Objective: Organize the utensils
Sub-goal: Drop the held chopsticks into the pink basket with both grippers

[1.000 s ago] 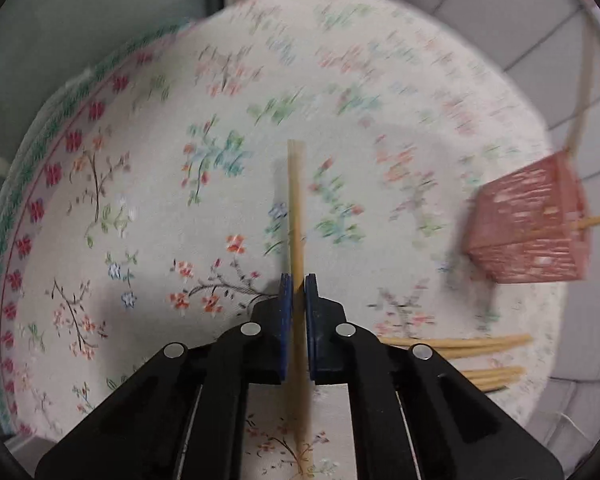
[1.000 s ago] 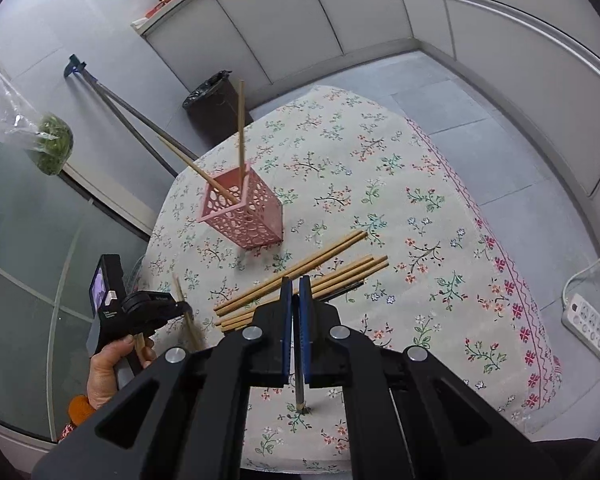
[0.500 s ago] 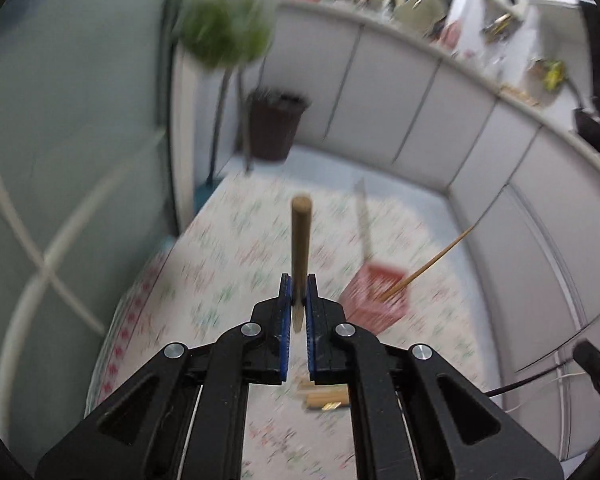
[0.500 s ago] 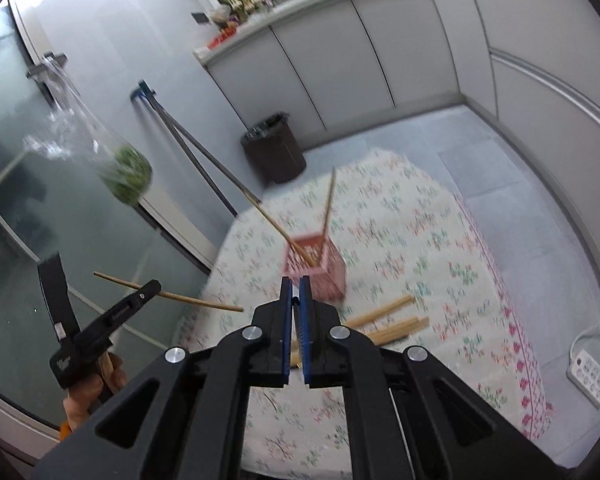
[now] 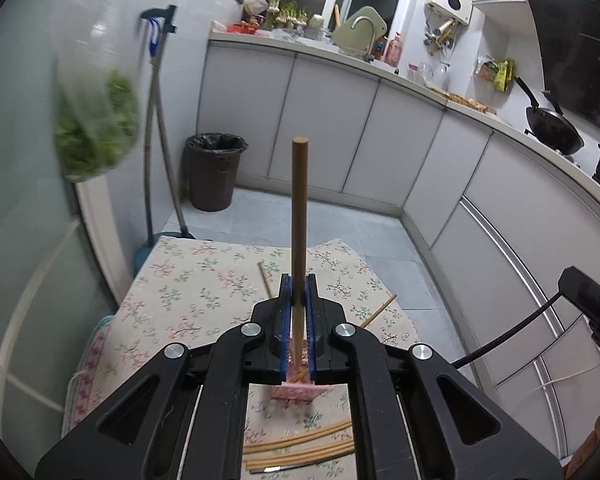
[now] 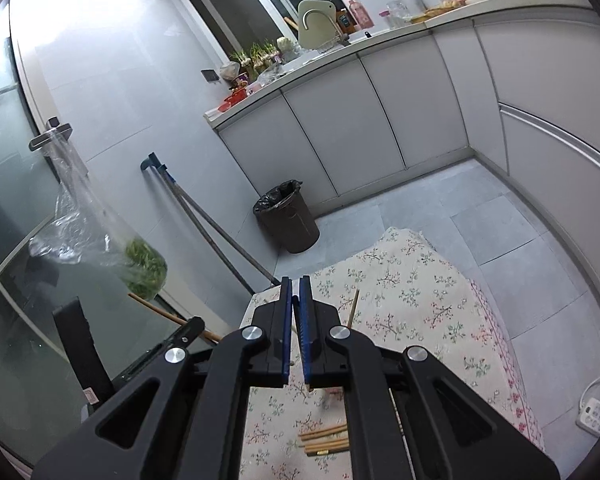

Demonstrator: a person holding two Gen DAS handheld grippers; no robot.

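Note:
My left gripper [image 5: 299, 292] is shut on a wooden chopstick [image 5: 300, 216] that points straight ahead, held high above the table. The pink perforated holder [image 5: 300, 390] shows below it between the arms, with two chopsticks [image 5: 266, 280] leaning out of it. Several loose chopsticks [image 5: 300, 446] lie on the floral tablecloth [image 5: 188, 296] in front of the holder. My right gripper [image 6: 296, 296] is shut, with a thin dark stick edge seen between its pads. The left gripper and its chopstick [image 6: 168, 314] show at the left of the right wrist view. Loose chopsticks [image 6: 324, 440] lie below.
A dark trash bin [image 5: 212, 172] and a mop [image 5: 160, 120] stand on the floor beyond the table. A plastic bag of greens [image 5: 96, 120] hangs at the left on a glass door. Grey kitchen cabinets [image 5: 340, 120] line the back wall. A power strip [image 6: 596, 416] lies on the floor.
Both grippers rose and tilted up from the table, so the views now face the kitchen. The left gripper carried its chopstick up and over the pink holder.

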